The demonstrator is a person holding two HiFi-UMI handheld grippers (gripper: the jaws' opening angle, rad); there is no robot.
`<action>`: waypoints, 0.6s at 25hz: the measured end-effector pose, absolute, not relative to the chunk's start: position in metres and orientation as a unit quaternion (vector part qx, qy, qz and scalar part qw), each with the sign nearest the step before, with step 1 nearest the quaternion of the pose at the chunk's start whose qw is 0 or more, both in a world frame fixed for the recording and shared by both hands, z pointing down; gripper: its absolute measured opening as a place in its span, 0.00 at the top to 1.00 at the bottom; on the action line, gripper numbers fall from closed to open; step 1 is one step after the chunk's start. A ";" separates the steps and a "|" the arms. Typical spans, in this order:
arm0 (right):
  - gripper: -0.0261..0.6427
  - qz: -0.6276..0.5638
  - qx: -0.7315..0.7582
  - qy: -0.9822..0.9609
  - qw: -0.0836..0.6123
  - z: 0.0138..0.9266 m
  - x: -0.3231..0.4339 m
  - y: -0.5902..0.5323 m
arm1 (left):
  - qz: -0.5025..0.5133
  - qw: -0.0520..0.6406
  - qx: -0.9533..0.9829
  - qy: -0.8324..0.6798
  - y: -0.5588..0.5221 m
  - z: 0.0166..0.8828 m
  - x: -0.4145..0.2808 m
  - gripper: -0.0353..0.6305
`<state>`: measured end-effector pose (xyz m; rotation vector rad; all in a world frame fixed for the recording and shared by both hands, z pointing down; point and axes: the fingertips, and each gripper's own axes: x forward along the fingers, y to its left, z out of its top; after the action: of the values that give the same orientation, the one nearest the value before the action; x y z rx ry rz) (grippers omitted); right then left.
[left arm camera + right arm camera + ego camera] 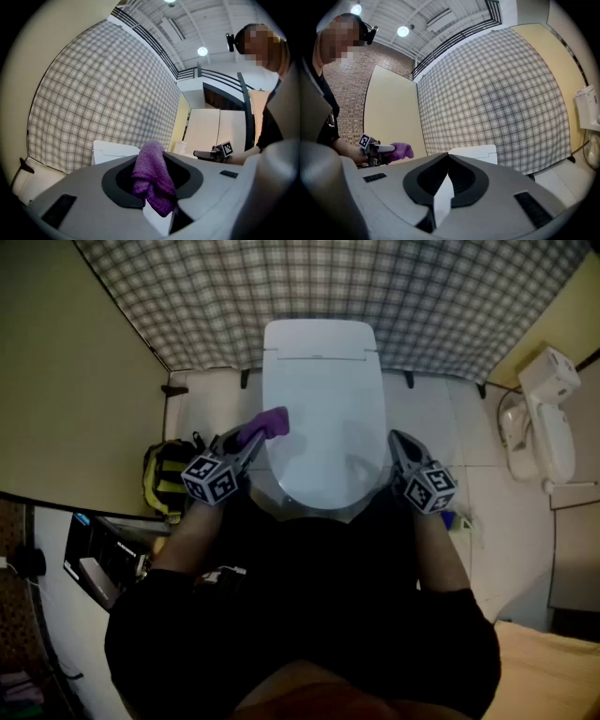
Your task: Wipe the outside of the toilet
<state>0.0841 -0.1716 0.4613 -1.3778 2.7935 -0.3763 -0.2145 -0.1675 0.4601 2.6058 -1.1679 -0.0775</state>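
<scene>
Seemingly at the approach step, with wiping contact unclear. Pinching a purple cloth [273,421] in the left gripper [255,435], at 9 o'clock of the toilet [323,409], over the edge of its closed lid. Right gripper [397,441] at 3 o'clock, pressed together on nothing. Next, probably: press the cloth onto the outer shell and drag steadily. Smooth, glossy white surface. Plaid wall [328,287] at 12 o'clock, yellow bag [161,479] at 9, pale floor tiles [473,512].
</scene>
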 end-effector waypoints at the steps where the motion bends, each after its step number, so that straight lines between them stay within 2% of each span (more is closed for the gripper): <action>1: 0.97 -0.112 -0.441 0.891 -0.002 0.457 0.088 -0.177 | -0.024 0.136 0.903 -0.406 -0.179 0.453 -0.212 0.78; 7: 0.97 -0.080 -0.448 0.890 -0.011 0.435 0.117 -0.207 | 0.009 0.091 0.906 -0.413 -0.265 0.405 -0.184 0.77; 12: 0.97 -0.068 -0.446 0.892 -0.032 0.429 0.142 -0.224 | 0.093 0.031 0.903 -0.419 -0.377 0.374 -0.124 0.78; 15: 0.97 -0.057 -0.445 0.893 -0.032 0.441 0.157 -0.236 | 0.132 0.028 0.898 -0.420 -0.442 0.384 -0.082 0.78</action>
<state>0.1569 -0.2361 0.4406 -1.4260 2.8651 -0.1840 -0.0818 -0.4420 0.3845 2.7711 -1.2958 0.4089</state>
